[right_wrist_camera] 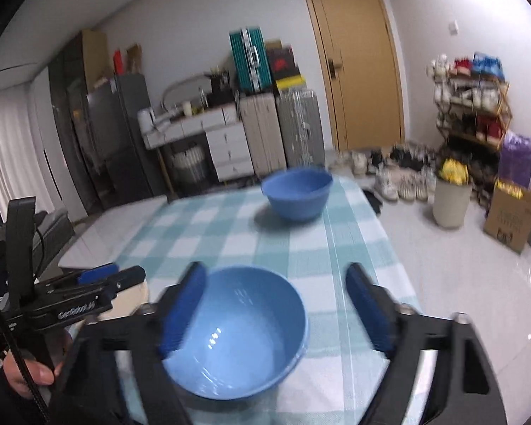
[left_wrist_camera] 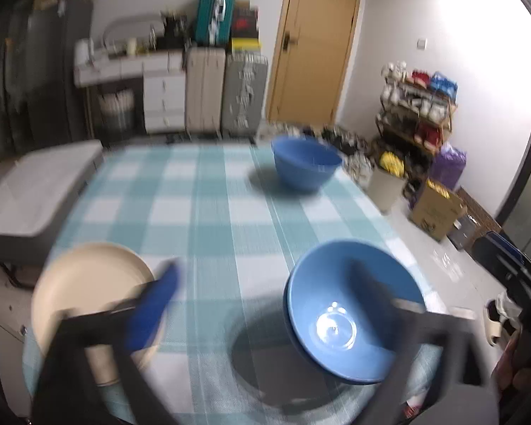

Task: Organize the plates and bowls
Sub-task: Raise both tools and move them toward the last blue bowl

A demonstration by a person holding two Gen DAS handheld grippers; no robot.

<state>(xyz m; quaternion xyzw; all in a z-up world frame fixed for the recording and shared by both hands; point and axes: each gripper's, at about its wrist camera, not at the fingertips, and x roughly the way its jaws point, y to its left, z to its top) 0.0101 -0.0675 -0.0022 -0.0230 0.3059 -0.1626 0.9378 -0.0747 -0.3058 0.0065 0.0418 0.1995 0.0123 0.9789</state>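
Note:
A blue bowl (left_wrist_camera: 354,311) (right_wrist_camera: 237,333) sits near the table's front edge; it looks like two bowls nested. A second blue bowl (left_wrist_camera: 306,163) (right_wrist_camera: 297,193) stands at the far right of the table. A cream plate (left_wrist_camera: 88,283) lies at the front left, partly under my left gripper's blue-padded finger (left_wrist_camera: 152,311). My left gripper (left_wrist_camera: 265,304) is open, its right finger blurred over the near bowl. My right gripper (right_wrist_camera: 279,315) is open, its fingers wide on either side of the near bowl. The left gripper also shows in the right wrist view (right_wrist_camera: 99,279).
The table has a teal and white checked cloth (left_wrist_camera: 201,205). A grey bench (left_wrist_camera: 35,191) stands left of it. Behind are suitcases (right_wrist_camera: 279,131), a white cabinet, a wooden door (right_wrist_camera: 357,60), a shoe rack (right_wrist_camera: 474,102), a bin and cardboard box (right_wrist_camera: 509,216).

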